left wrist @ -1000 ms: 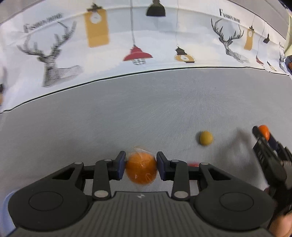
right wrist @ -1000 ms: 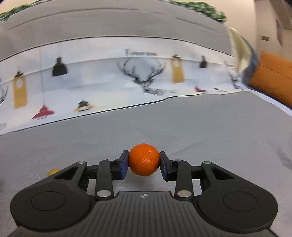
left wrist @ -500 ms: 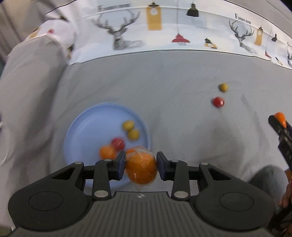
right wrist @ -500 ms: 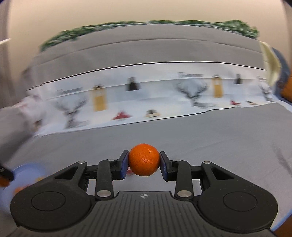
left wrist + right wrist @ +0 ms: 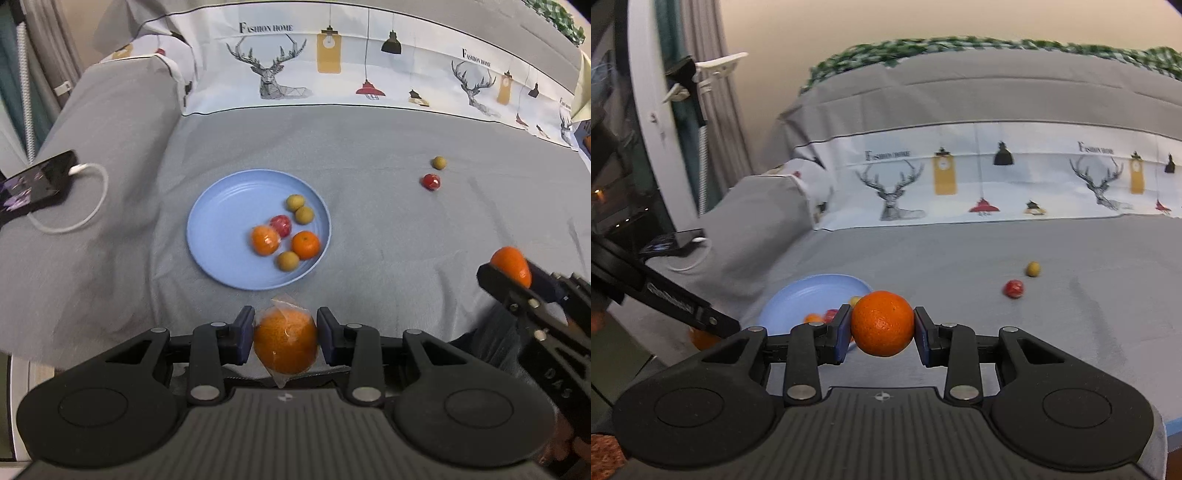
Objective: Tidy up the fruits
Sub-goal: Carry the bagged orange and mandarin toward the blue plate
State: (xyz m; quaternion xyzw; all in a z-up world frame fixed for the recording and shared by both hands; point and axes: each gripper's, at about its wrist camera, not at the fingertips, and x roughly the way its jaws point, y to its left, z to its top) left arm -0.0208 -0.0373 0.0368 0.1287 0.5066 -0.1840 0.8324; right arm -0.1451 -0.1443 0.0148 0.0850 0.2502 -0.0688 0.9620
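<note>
The left gripper [image 5: 285,338] clamps a wrapped orange [image 5: 285,341] just short of the blue plate's [image 5: 221,229] near rim. Right of the plate, over bare grey cloth [image 5: 388,221], the right gripper [image 5: 882,330] grips a tangerine [image 5: 882,323].

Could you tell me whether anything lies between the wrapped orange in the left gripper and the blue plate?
Nothing visible does. Only bare grey cloth separates the wrapped orange from the blue plate, whose left half is free of fruit.
</note>
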